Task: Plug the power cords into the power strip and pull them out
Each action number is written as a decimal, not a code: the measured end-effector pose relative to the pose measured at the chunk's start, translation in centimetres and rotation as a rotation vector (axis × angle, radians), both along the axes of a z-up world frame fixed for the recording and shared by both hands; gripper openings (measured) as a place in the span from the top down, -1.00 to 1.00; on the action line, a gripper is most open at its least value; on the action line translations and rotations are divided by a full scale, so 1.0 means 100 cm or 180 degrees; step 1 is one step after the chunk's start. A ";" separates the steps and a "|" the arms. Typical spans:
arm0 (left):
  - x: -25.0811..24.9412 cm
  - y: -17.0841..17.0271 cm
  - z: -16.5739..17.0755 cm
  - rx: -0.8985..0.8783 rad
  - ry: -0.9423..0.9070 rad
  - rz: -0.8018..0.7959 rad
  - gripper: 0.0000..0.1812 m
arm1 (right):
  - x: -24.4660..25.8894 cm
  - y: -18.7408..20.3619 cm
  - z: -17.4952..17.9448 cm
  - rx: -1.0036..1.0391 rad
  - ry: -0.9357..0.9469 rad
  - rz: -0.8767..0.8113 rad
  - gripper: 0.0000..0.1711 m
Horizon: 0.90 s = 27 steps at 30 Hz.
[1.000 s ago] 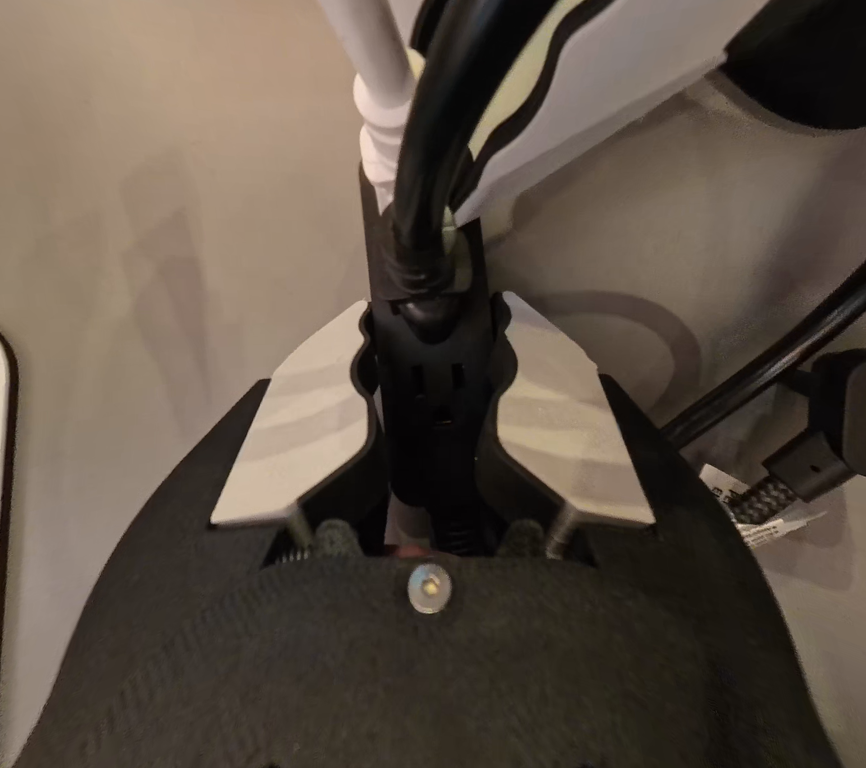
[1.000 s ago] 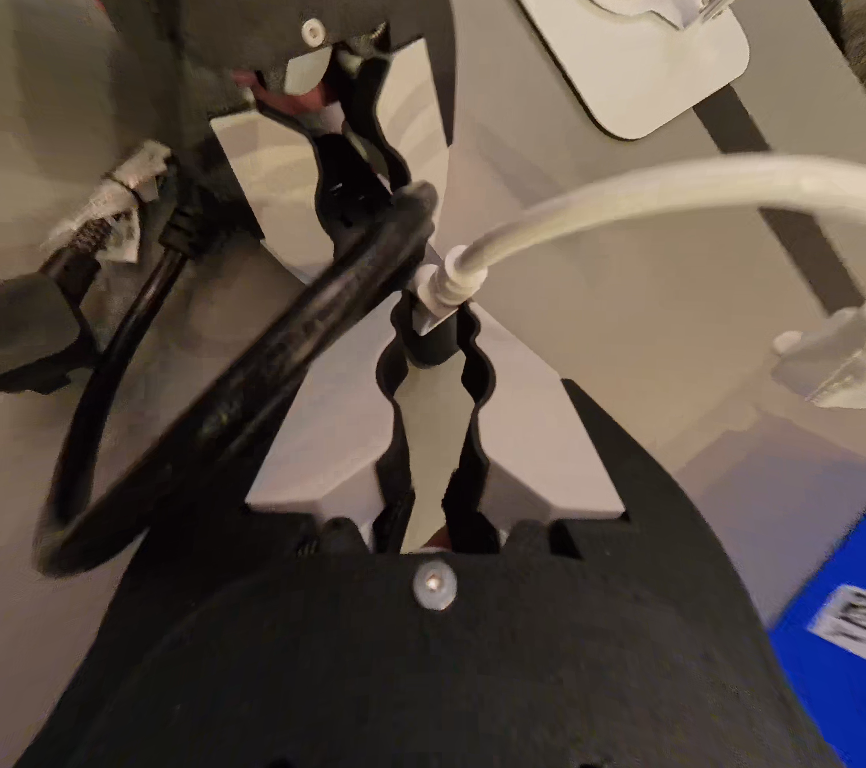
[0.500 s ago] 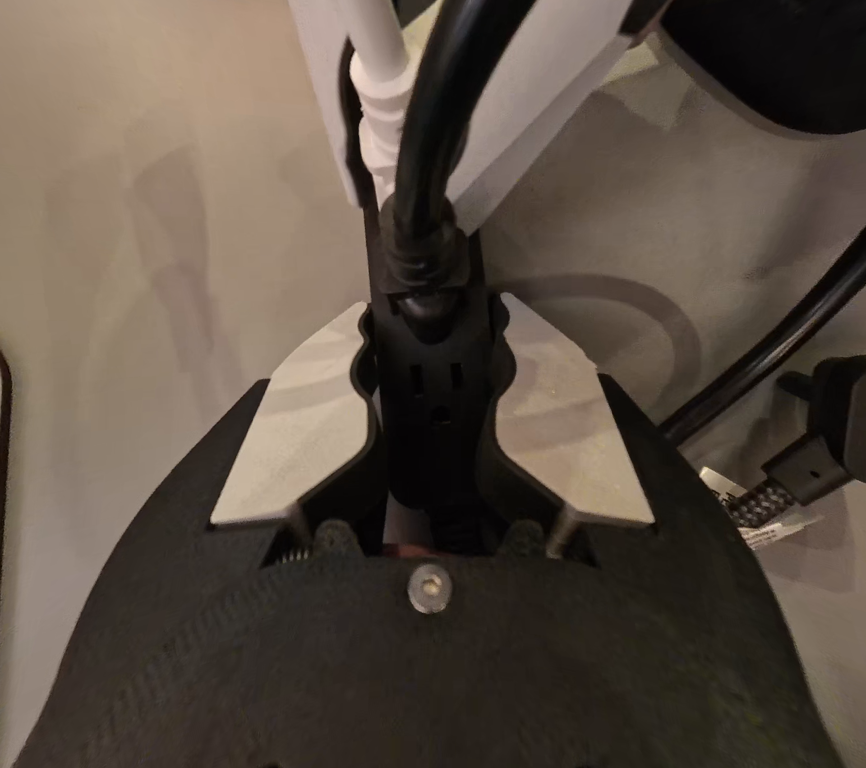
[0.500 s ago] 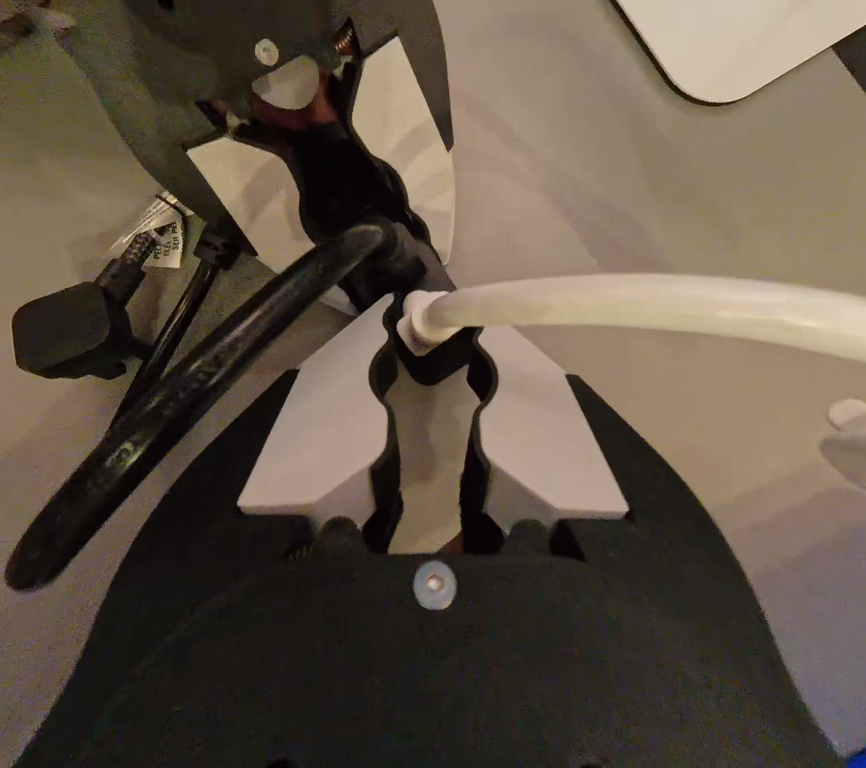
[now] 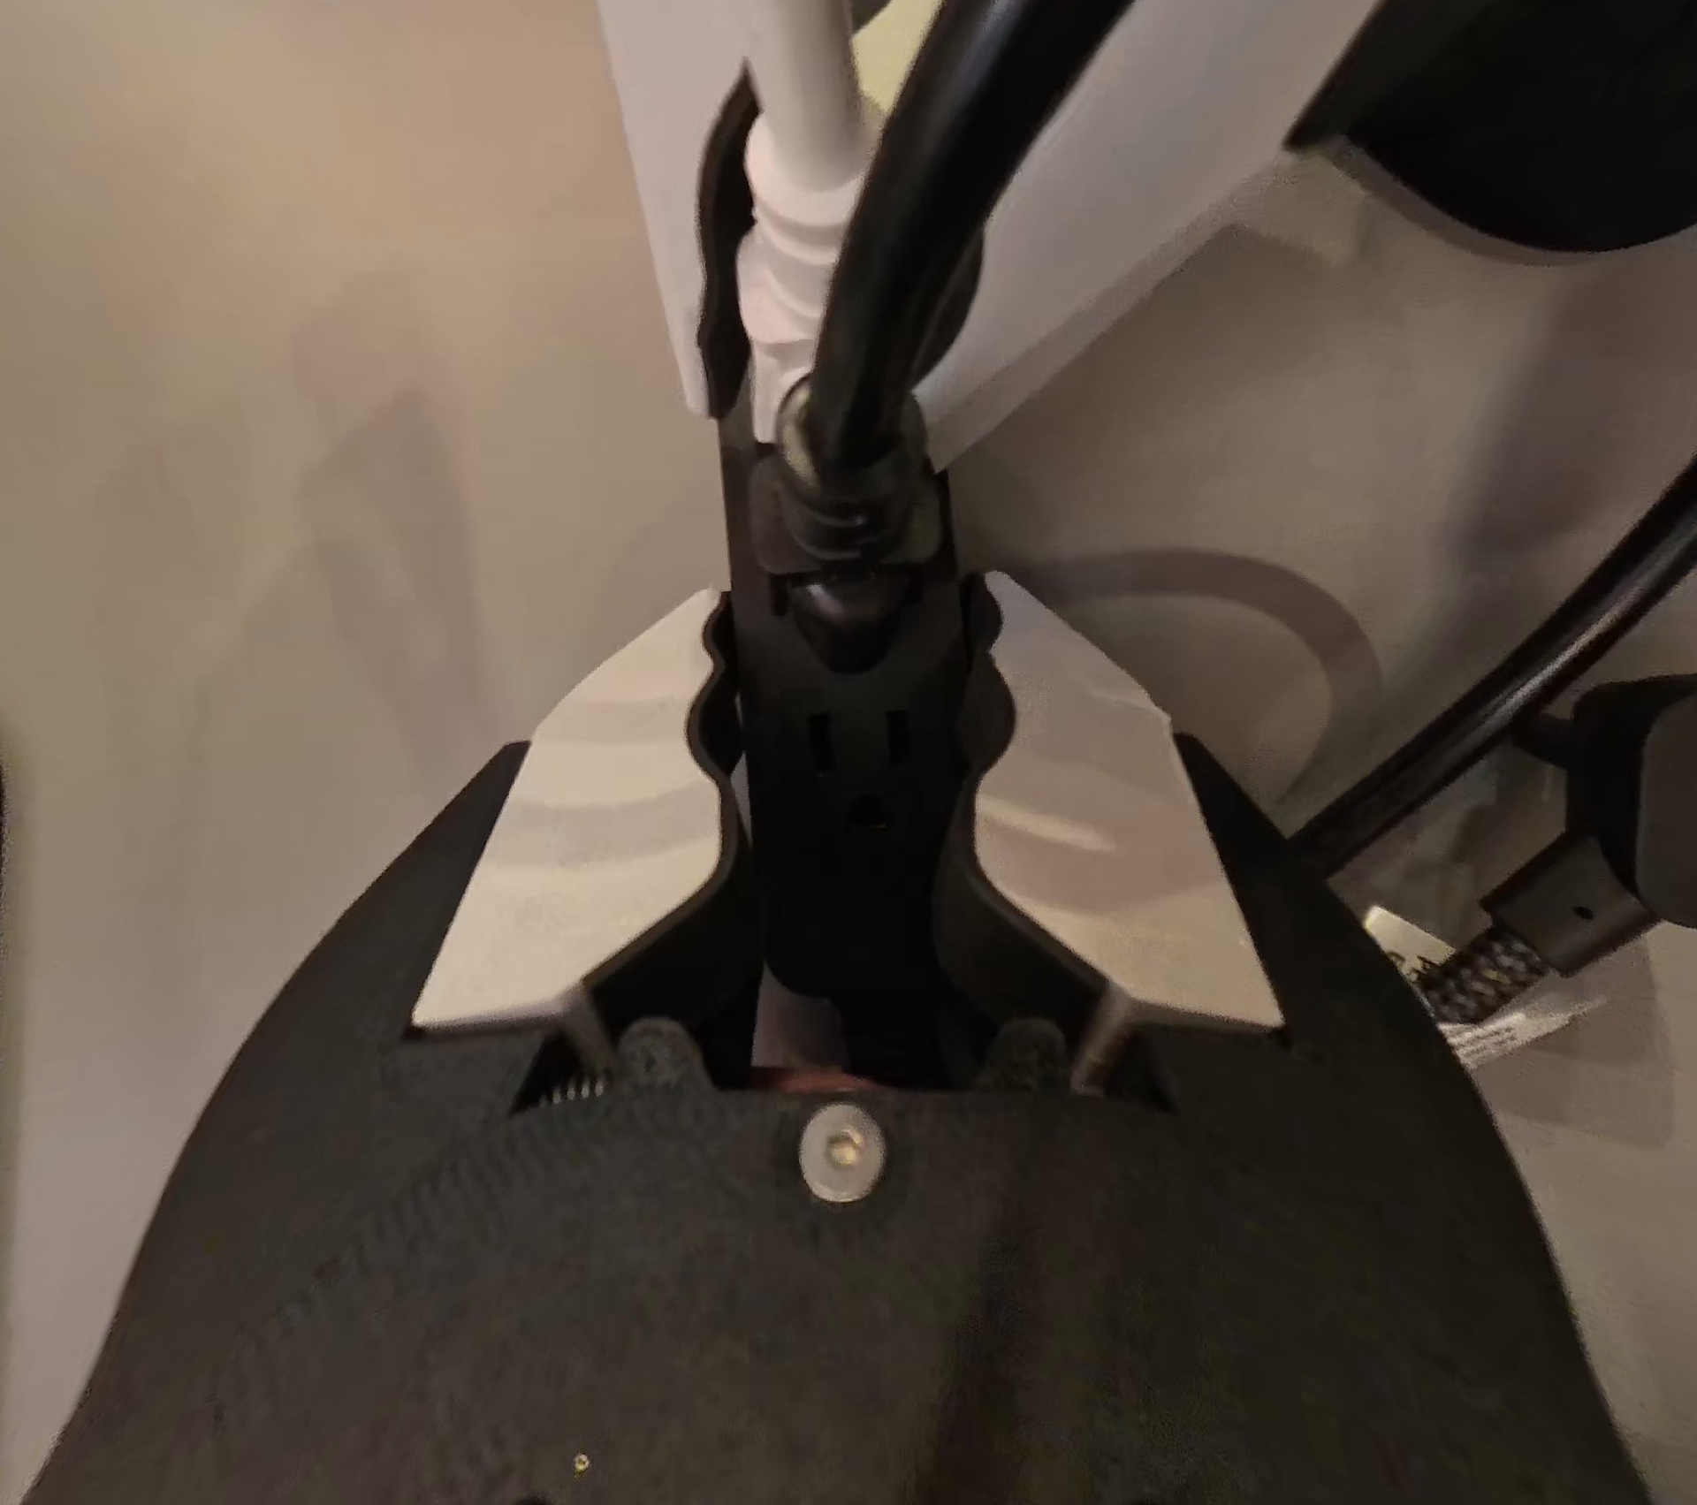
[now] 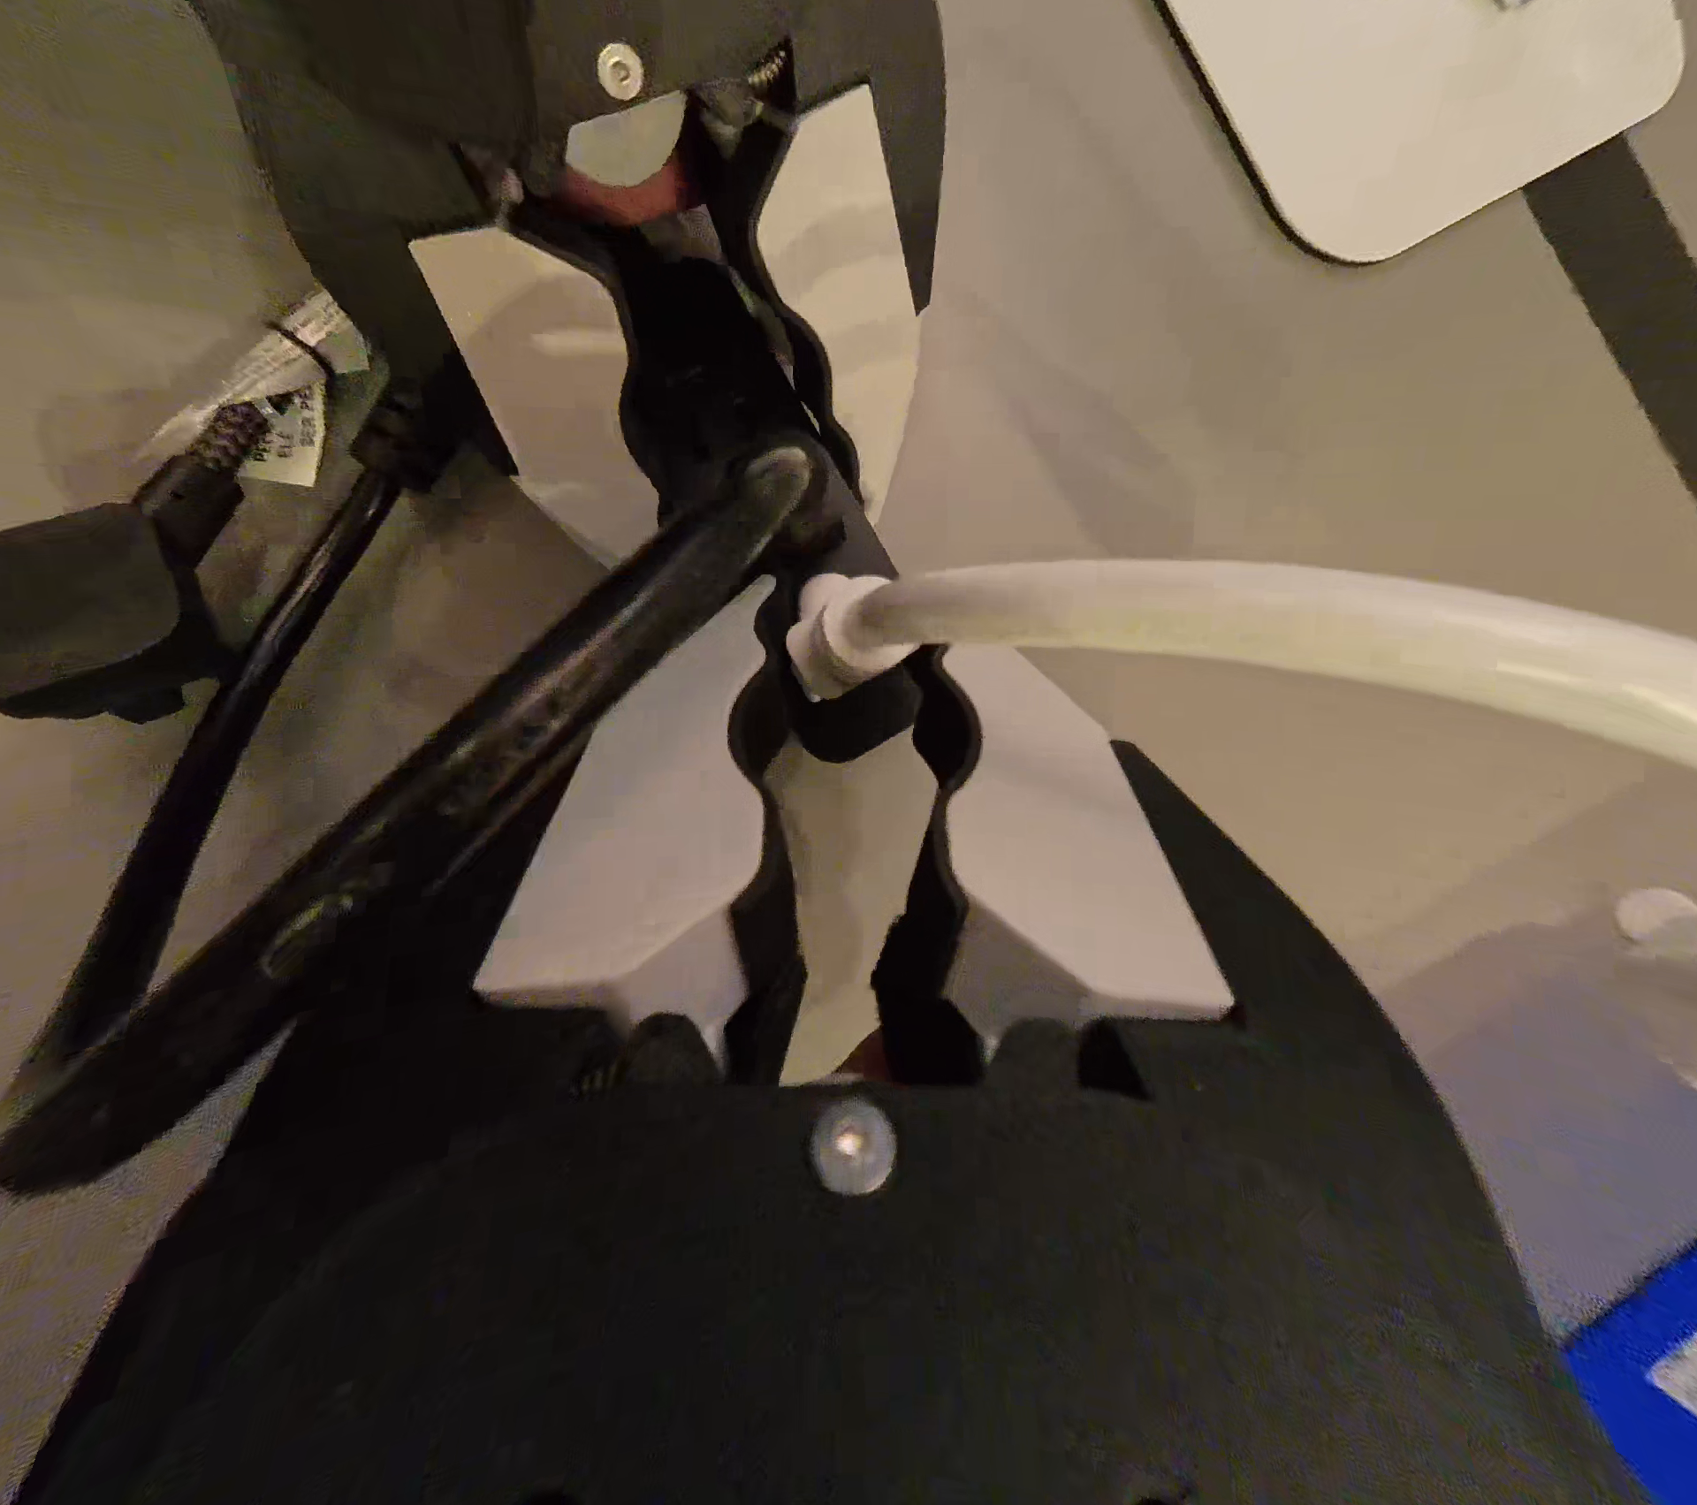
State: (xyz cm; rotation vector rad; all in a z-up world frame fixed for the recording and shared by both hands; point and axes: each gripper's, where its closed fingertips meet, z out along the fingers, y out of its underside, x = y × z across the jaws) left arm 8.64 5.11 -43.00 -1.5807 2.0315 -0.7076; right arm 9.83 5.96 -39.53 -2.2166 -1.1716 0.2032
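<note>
Gripping the black power strip (image 5: 849, 800) from opposite ends, both hand-held grippers are clamped on it above the grey tabletop (image 5: 275, 359).

Left hand-held gripper (image 5: 849, 726) pinches the strip's near end, beside a free outlet; only its view shows that outlet. Right hand-held gripper (image 6: 849, 726) squeezes the far end, right under the white plug (image 6: 826, 635); its view alone shows the white pad (image 6: 1377, 84). Black cord (image 6: 459, 772) and white cord (image 6: 1286, 625) sit plugged in. Since a second ago, the right gripper has closed in around the strip's tip.
</note>
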 end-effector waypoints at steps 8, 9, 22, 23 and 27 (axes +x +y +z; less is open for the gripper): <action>0.002 0.001 0.000 0.0012 -0.0013 0.0079 0.50 | 0.000 0.006 0.003 -0.0565 0.1092 -0.0411 0.75; 0.002 0.001 0.000 0.0001 -0.0032 0.0072 0.50 | 0.000 0.005 0.004 -0.0355 0.0849 -0.0267 0.75; 0.003 -0.004 0.000 0.0005 -0.0036 -0.0027 0.50 | -0.001 0.001 0.010 -0.0262 0.1105 -0.0406 0.75; 0.003 -0.002 0.000 -0.0002 -0.0044 0.0005 0.50 | 0.000 0.003 0.010 -0.0389 0.1290 -0.0500 0.75; 0.004 0.000 0.000 0.0003 -0.0050 0.0042 0.50 | 0.000 0.005 0.010 -0.0438 0.1401 -0.0575 0.75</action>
